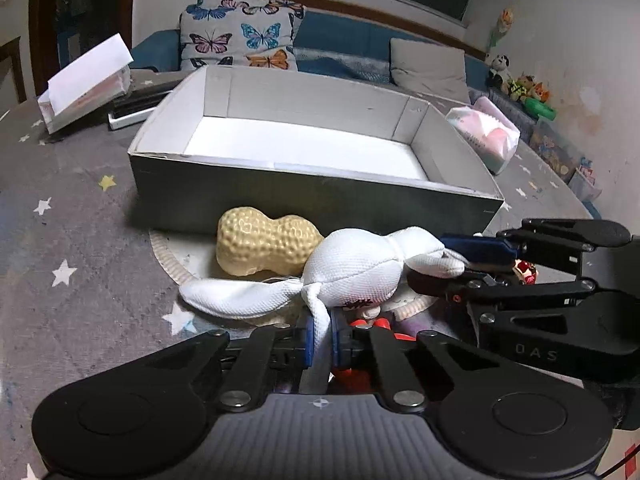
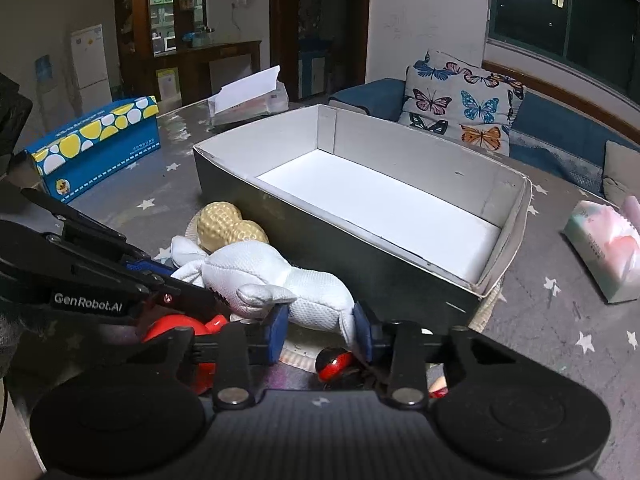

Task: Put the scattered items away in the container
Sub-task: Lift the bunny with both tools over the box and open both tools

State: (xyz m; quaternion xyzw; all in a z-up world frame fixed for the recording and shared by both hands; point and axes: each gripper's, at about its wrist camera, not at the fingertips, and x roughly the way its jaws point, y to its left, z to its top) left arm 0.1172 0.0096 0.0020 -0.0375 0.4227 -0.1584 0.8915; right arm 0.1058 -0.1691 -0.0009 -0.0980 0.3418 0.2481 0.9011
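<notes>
A white stuffed toy (image 1: 352, 272) lies just in front of the open grey box (image 1: 452, 208). My left gripper (image 1: 320, 340) is shut on one of its thin limbs. My right gripper (image 2: 322, 330) is closed around the toy's other end (image 2: 320, 300), and in the left wrist view it (image 1: 452, 264) pinches a white limb at the right. A yellow peanut-shaped toy (image 1: 260, 242) lies beside the box wall, touching the white toy. Red toy pieces (image 2: 188, 330) lie under the grippers. The box (image 2: 360, 256) holds nothing on its white floor.
A blue and yellow tissue box (image 2: 96, 144) stands at the far left. A soft tissue pack (image 2: 604, 248) lies right of the box. A white paper packet (image 1: 84, 84) sits behind the box. A round woven mat (image 1: 168, 260) lies under the toys.
</notes>
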